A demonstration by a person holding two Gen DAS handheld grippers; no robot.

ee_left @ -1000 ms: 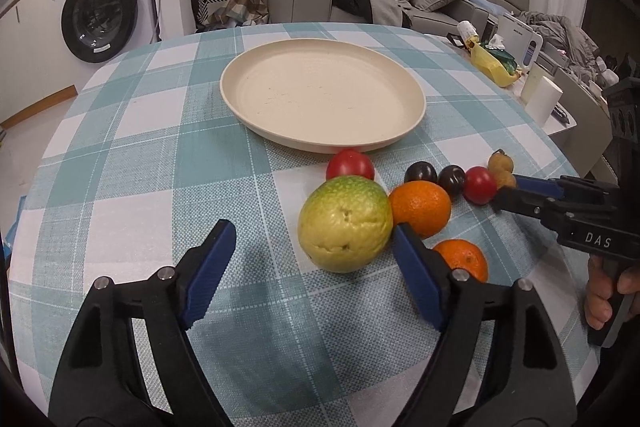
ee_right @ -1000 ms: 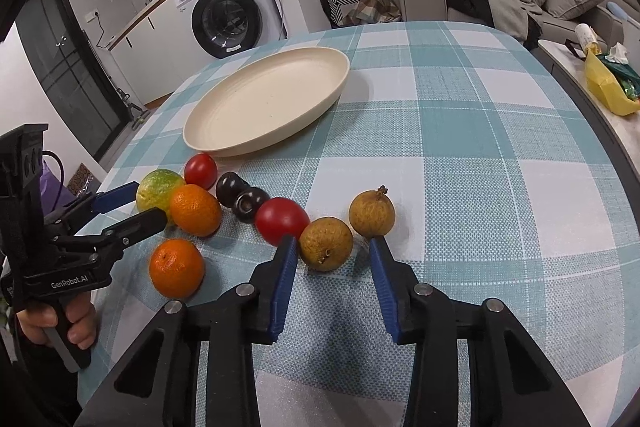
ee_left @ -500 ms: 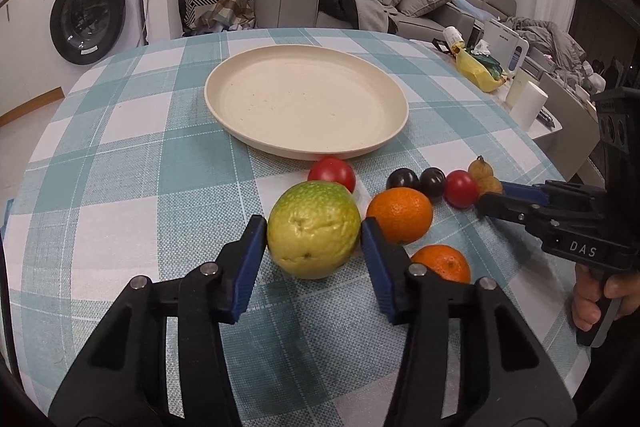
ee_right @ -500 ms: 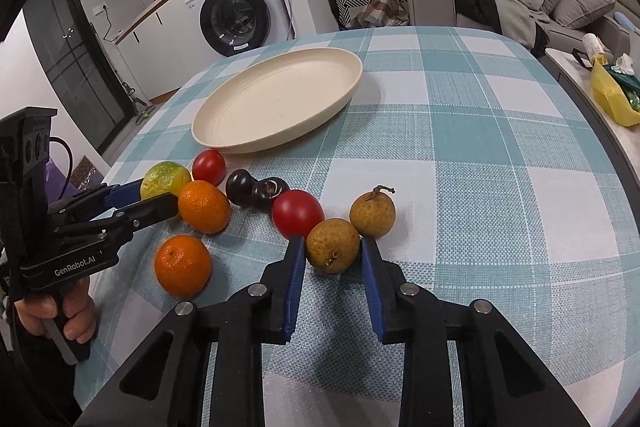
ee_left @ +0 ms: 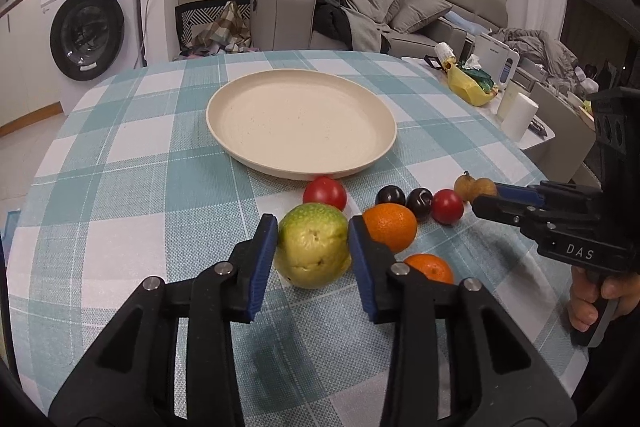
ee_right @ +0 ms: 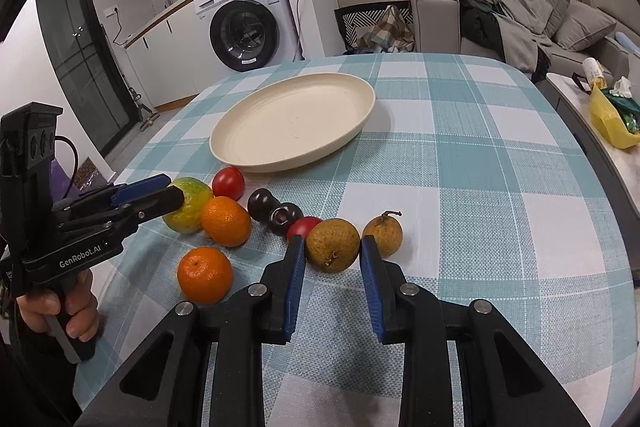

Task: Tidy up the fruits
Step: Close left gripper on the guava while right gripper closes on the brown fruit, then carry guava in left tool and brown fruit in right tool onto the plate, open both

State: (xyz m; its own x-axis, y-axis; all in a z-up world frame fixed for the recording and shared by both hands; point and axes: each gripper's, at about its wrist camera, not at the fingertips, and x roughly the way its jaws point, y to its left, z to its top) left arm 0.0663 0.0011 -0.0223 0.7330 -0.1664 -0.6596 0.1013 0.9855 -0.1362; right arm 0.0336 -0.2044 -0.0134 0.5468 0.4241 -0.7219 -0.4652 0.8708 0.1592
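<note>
Checked table [ee_left: 120, 163]: left gripper [ee_left: 313, 247] fingers squeeze the round green fruit [ee_left: 314, 245]. Right gripper [ee_right: 330, 259] fingers hold the brown fruit [ee_right: 333, 245], its stem end facing the camera.

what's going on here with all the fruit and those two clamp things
A person is sorting fruit with a handheld gripper in each hand. The left gripper has its jaws closed against a large green-yellow fruit. The right gripper has its jaws around a brown round fruit. The cream plate holds nothing yet; the oranges, plums and tomatoes sit on the checked tablecloth.
</note>
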